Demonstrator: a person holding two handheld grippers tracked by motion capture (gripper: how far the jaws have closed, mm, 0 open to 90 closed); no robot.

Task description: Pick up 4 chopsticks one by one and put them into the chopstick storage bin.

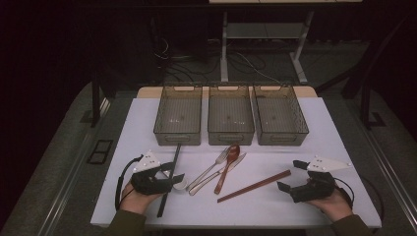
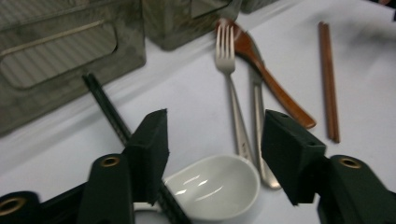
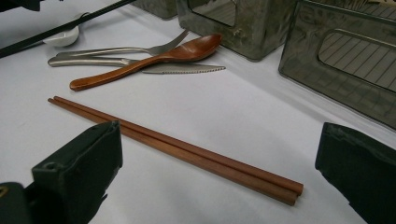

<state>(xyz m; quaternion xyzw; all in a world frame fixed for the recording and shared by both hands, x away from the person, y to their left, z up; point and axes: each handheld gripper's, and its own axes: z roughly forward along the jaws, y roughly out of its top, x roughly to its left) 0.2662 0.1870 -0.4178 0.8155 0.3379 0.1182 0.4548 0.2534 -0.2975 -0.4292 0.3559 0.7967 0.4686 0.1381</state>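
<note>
White tabletop [image 1: 147,113] fills the high view, where your left gripper [image 1: 164,178] sits at lower left over a white spoon [image 1: 180,184] and black chopsticks [image 1: 169,179], and your right gripper [image 1: 289,181] at lower right beside brown chopsticks [image 1: 254,186]. Left gripper view: jaws apart, the white spoon [image 2: 219,184] low between them, black chopsticks [image 2: 109,112] under the left jaw. Right gripper view: jaws wide apart, brown chopsticks [image 3: 177,149] lying between them, untouched.
</note>
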